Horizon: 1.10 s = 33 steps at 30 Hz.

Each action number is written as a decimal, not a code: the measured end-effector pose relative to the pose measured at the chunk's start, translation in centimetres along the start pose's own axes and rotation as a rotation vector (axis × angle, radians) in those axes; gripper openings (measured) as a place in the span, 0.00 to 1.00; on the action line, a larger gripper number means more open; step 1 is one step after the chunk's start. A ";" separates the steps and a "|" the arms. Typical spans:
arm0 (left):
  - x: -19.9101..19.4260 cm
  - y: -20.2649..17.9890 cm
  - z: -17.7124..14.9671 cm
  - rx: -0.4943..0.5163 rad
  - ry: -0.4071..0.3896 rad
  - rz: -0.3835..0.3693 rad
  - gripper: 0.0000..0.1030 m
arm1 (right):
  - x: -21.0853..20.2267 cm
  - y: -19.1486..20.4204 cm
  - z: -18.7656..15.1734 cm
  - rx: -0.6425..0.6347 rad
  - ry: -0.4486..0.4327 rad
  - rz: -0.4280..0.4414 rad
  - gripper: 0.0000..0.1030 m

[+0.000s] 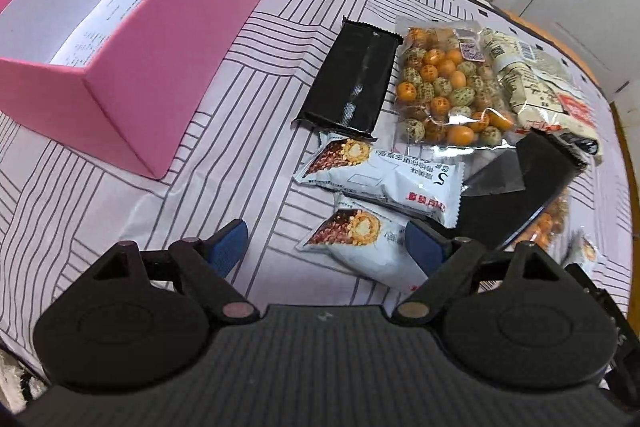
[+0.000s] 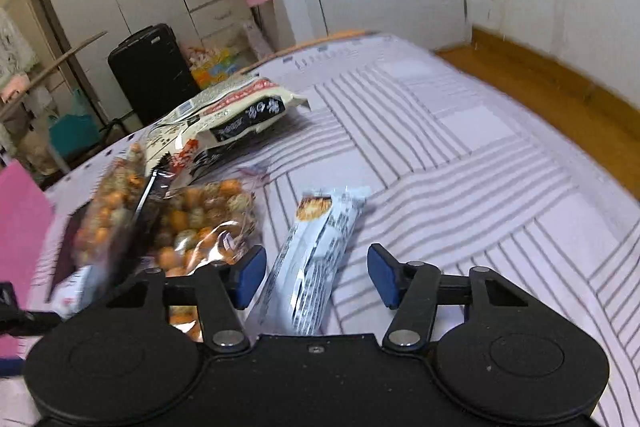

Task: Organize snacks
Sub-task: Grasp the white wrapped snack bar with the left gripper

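Note:
In the left wrist view an open-topped pink box point(image 1: 160, 47) stands at the upper left of the striped cloth. To its right lie a black packet point(image 1: 352, 79), a clear bag of orange and green coated nuts point(image 1: 440, 83), a cream bag point(image 1: 536, 83) and two white snack packets, one further off point(image 1: 384, 183) and one nearer point(image 1: 352, 247). My left gripper point(image 1: 326, 247) is open, astride the nearer packet, and its left pad stands clear of the wrapper. In the right wrist view my right gripper point(image 2: 316, 275) is open around a long white snack packet point(image 2: 320, 247), with gaps on both sides.
A second black packet point(image 1: 520, 195) lies partly over another nut bag point(image 2: 200, 223). The cream bag point(image 2: 232, 111) lies behind them. A black suitcase point(image 2: 152, 75) and cupboards stand beyond the table. The table's wooden edge point(image 2: 560, 95) runs along the right.

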<state>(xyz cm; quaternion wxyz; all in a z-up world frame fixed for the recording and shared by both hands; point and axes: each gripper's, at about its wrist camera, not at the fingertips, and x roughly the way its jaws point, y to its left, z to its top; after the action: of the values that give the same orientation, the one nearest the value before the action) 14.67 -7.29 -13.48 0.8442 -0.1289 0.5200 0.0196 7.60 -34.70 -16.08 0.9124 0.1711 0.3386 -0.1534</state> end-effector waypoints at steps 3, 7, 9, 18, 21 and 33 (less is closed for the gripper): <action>0.1 -1.4 -0.1 0.075 -0.068 0.056 0.84 | 0.5 1.2 -0.3 -0.087 -0.029 -0.040 0.49; 0.8 -1.6 -0.5 0.100 -0.045 0.075 0.84 | -0.5 1.7 -1.0 -0.163 -0.063 -0.052 0.36; 1.0 -0.8 -1.0 0.061 -0.038 0.065 0.83 | -0.9 1.7 -1.2 -0.180 -0.072 -0.043 0.33; 0.1 1.3 -2.0 0.040 -0.059 0.022 0.62 | -2.0 1.5 -2.7 -0.208 -0.079 -0.018 0.33; 0.3 2.0 -2.0 -0.013 -0.032 0.016 0.69 | -1.6 1.5 -2.7 -0.214 -0.062 -0.018 0.36; -0.3 2.3 -2.3 0.007 -0.047 -0.026 0.31 | -4.3 2.4 -2.3 -0.217 -0.059 -0.020 0.30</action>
<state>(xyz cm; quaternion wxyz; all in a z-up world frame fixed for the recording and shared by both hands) 12.19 -5.58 -14.66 0.8567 -0.1323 0.4984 0.0098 4.14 -30.92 -14.37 0.9336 0.0633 0.3279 -0.1300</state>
